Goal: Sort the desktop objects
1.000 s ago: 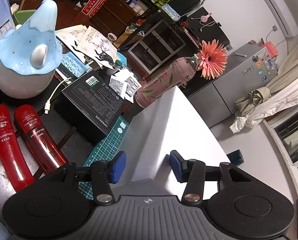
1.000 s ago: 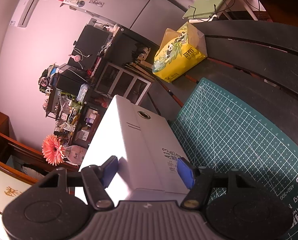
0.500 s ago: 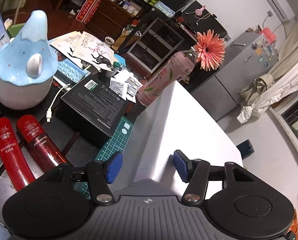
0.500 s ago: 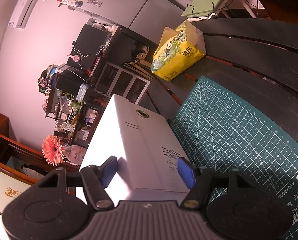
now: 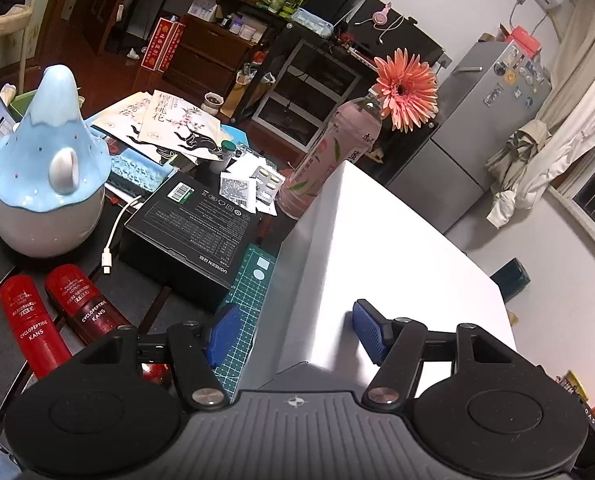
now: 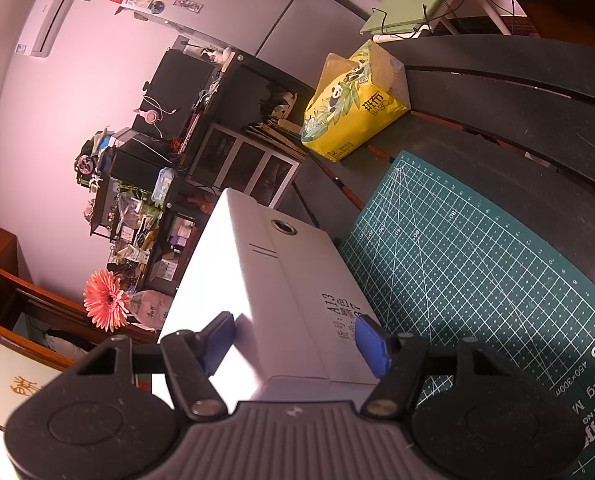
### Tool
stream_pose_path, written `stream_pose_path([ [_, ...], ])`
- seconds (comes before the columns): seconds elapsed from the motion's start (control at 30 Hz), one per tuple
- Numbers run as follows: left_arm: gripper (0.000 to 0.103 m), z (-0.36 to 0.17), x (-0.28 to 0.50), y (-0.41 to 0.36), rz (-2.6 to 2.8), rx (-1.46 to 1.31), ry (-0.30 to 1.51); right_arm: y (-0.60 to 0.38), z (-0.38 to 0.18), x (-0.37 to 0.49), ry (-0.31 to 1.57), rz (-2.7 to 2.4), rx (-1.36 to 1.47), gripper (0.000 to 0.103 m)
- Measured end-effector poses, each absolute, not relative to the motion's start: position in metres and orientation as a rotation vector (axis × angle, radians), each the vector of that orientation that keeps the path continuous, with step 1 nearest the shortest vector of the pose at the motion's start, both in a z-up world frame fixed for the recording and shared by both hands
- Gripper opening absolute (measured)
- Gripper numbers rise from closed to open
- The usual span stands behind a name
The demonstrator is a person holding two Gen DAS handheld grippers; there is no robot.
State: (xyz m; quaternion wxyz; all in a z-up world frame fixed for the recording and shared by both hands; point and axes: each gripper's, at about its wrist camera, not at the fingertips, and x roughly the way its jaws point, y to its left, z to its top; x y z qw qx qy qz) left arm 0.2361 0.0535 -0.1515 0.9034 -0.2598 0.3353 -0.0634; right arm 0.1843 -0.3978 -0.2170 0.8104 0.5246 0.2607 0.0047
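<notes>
A white shoebox (image 5: 377, 248) stands on the green cutting mat (image 5: 249, 292). My left gripper (image 5: 295, 336) straddles the box's near edge, and its jaws are opening. The left pad hangs over the mat and the right pad sits above the box's top, neither pressing. In the right wrist view the same box (image 6: 257, 280) lies between the pads of my right gripper (image 6: 293, 344). One pad rests on the plain white face, the other on the face with printed text. The mat (image 6: 477, 260) stretches away to the right.
Left of the box are a black carton (image 5: 193, 228), two red bottles (image 5: 85, 308), a blue-and-white ceramic jar (image 5: 45, 176), a white cable (image 5: 113, 232) and loose papers. A pink bottle (image 5: 329, 160) holding a flower stands behind. A yellow tissue pack (image 6: 357, 108) lies beyond the mat.
The left gripper's jaws have spread wider off the box's edge, and its view has rolled a little. The right gripper and the box look the same.
</notes>
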Motion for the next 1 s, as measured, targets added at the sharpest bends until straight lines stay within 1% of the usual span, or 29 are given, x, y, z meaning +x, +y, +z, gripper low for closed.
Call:
stream_pose_path([
  [0.07, 0.062, -0.151, 0.236, 0.054, -0.131, -0.541, 0.693, -0.398, -0.217, 0.184, 0.557, 0.011, 1.123, 0.066],
  [0.13, 0.055, -0.148, 0.236, 0.053, -0.139, -0.553, 0.709, -0.398, -0.217, 0.184, 0.556, 0.011, 1.124, 0.066],
  [0.2, 0.037, -0.143, 0.235, 0.052, -0.144, -0.556, 0.71, -0.398, -0.217, 0.185, 0.556, 0.011, 1.124, 0.066],
  [0.27, 0.031, -0.136, 0.232, 0.049, -0.144, -0.538, 0.688, -0.398, -0.217, 0.185, 0.556, 0.01, 1.124, 0.066],
  [0.37, 0.03, -0.123, 0.225, 0.044, -0.148, -0.485, 0.64, -0.398, -0.217, 0.185, 0.557, 0.008, 1.123, 0.066],
  [0.5, 0.022, -0.108, 0.216, 0.029, -0.202, -0.392, 0.59, -0.398, -0.216, 0.186, 0.558, 0.006, 1.12, 0.066],
  [0.57, 0.017, -0.107, 0.215, 0.019, -0.225, -0.343, 0.594, -0.399, -0.216, 0.186, 0.559, 0.006, 1.12, 0.066],
  [0.7, 0.016, -0.112, 0.216, 0.006, -0.245, -0.285, 0.62, -0.399, -0.216, 0.186, 0.56, 0.006, 1.119, 0.066],
  [1.0, 0.015, -0.122, 0.221, 0.006, -0.232, -0.291, 0.677, -0.399, -0.217, 0.186, 0.563, 0.007, 1.116, 0.066],
])
